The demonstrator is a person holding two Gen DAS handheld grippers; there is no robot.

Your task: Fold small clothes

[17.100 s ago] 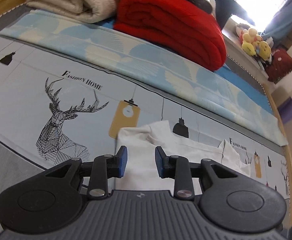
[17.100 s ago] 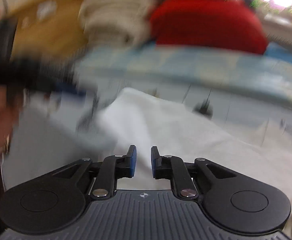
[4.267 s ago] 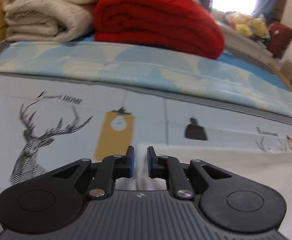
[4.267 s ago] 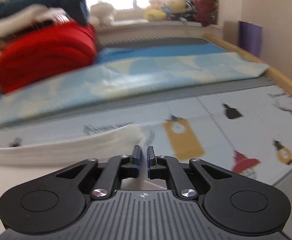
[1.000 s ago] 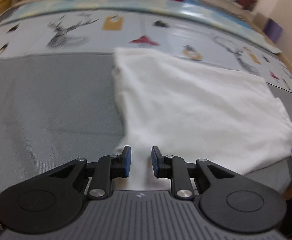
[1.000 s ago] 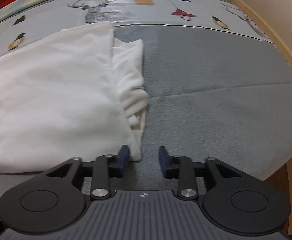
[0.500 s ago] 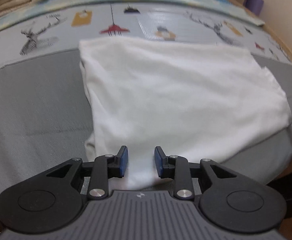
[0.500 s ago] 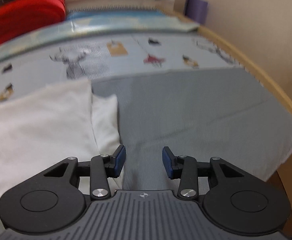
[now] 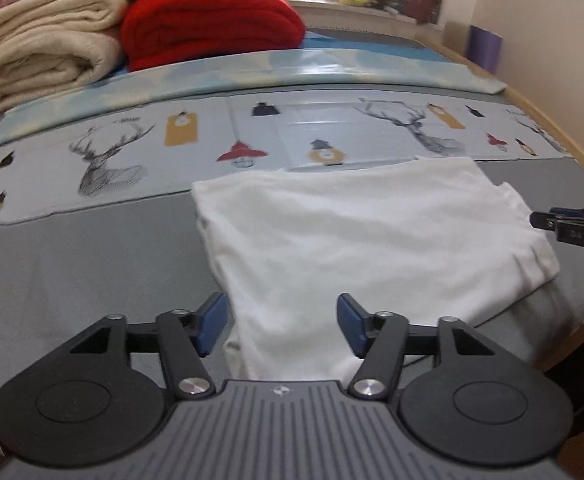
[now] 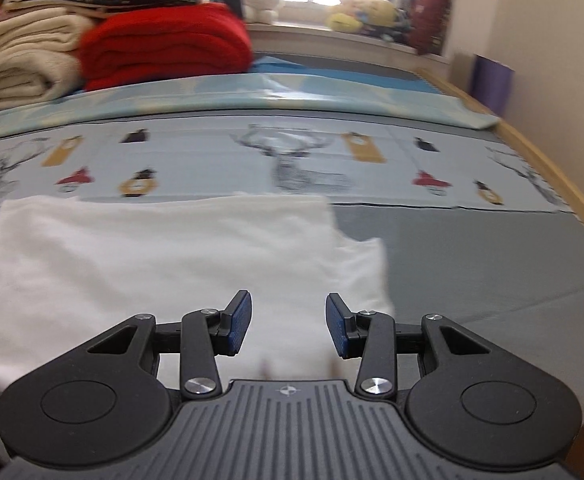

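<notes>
Your left tongs (image 9: 278, 326) have just been opening, nothing gripped; right tongs (image 10: 288, 326) also open. White shirt (image 9: 364, 236) ahead lies folded once; further folds likely remain.

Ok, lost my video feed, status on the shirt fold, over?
Left claw just opened, nothing gripped. Right claw open, empty. White shirt lying folded on the bed. Nothing in the way.

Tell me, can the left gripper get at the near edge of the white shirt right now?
Probably yes. The left gripper has just opened its jaws, which straddle the near edge of the white shirt with nothing held; nothing lies between them and the cloth.
</notes>
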